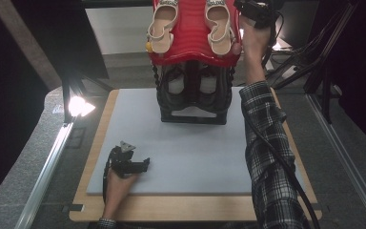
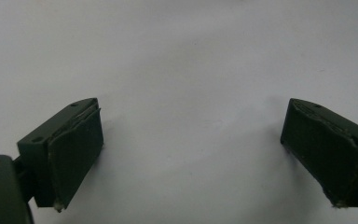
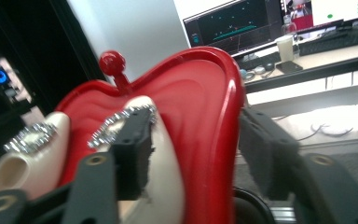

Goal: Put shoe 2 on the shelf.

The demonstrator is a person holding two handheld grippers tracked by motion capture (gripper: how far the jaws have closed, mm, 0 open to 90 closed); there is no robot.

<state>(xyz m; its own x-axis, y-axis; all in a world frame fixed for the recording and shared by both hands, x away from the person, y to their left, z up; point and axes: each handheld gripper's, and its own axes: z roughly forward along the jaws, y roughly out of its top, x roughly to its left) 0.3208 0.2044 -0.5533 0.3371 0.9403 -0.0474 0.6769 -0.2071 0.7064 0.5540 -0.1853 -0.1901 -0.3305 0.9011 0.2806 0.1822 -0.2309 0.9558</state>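
Hand-held grippers both gape: right astride red tray rim, left empty.

A glossy red tray with a ribbed surface tops a black rack; this tray is the landmark. On it lie two cream sandals with silvery, sparkling buckles, one at its left side, the other at its right. A red ball-tipped knob rises from the tray's far rim. Below the tray's near edge spreads a pale grey mat on a light wooden board. On the mat, the left gripper is black with a grey plate; its pads are dark green-black. Right of the tray, the right gripper is black, above a black-and-white plaid sleeve.
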